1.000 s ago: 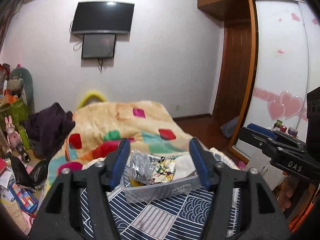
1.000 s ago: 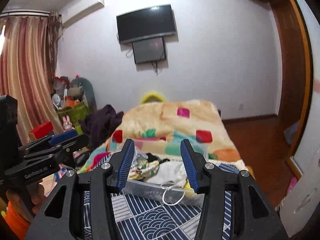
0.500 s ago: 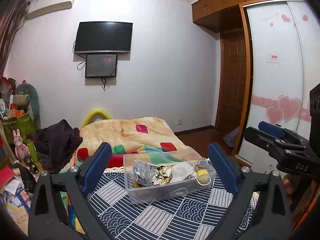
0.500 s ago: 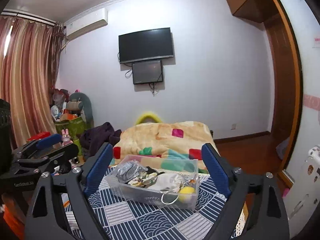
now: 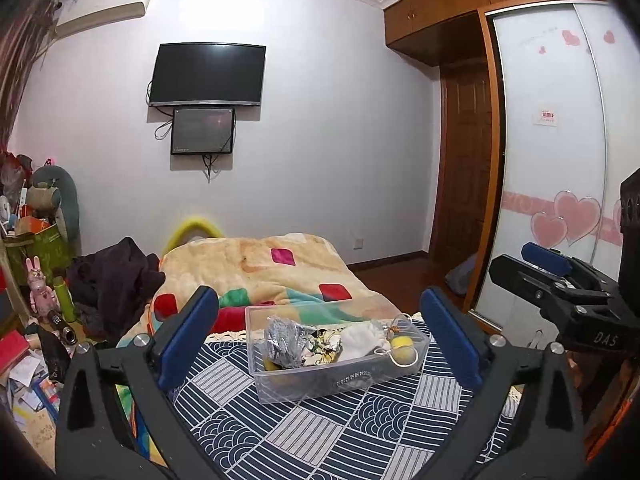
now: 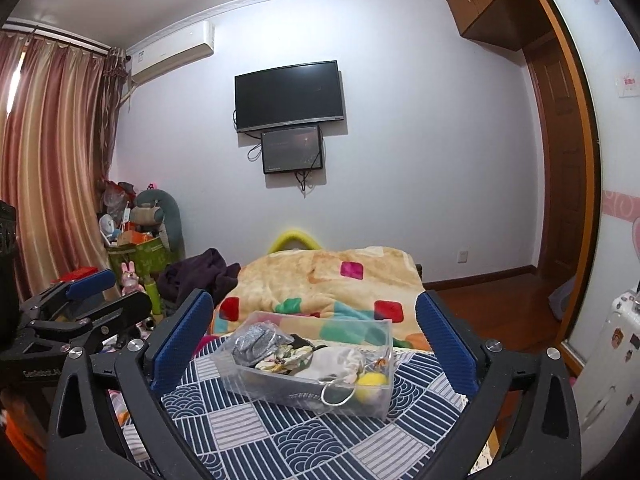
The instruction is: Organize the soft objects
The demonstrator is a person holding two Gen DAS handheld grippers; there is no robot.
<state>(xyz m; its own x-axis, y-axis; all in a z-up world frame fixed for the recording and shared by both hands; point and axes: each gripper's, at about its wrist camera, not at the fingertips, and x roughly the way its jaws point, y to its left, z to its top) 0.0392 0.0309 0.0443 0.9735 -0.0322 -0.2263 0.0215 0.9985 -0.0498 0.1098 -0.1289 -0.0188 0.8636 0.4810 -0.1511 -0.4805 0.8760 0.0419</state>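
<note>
At the far left of the left wrist view, a cluttered corner holds a pink rabbit figure (image 5: 38,286) and a green box (image 5: 40,248), with a dark heap of clothes (image 5: 114,276) just beside the bed. The left gripper (image 5: 318,342) has its jaws spread wide, holding nothing, and between its blue pads (image 5: 188,340) sits a clear plastic box (image 5: 332,376) on a navy patterned cloth (image 5: 320,436). Inside the box, from left to right, lie a silver crinkled bundle (image 5: 286,340), some printed fabric scraps (image 5: 322,350), a white drawstring pouch (image 5: 360,340) and a yellow ball (image 5: 402,350) — all loose and piled together. Behind the box a cream blanket (image 5: 256,264) with coloured squares covers the bed. A television (image 5: 207,74) hangs on the wall above a smaller screen (image 5: 203,131). At the right edge the other gripper shows beside a sliding wardrobe door (image 5: 560,152) with pink hearts.

In the right wrist view, striped curtains (image 6: 44,168) hang at the left, and the left gripper's blue-tipped body is at the lower left edge. The right gripper (image 6: 314,344) is also wide open and empty, hovering apart from the box (image 6: 308,380), which lies between its pads (image 6: 446,348) — the ball (image 6: 372,380) and a loop of white cord (image 6: 338,394) press against the near wall. A white suitcase (image 6: 608,368) with stickers stands at the far right.
</note>
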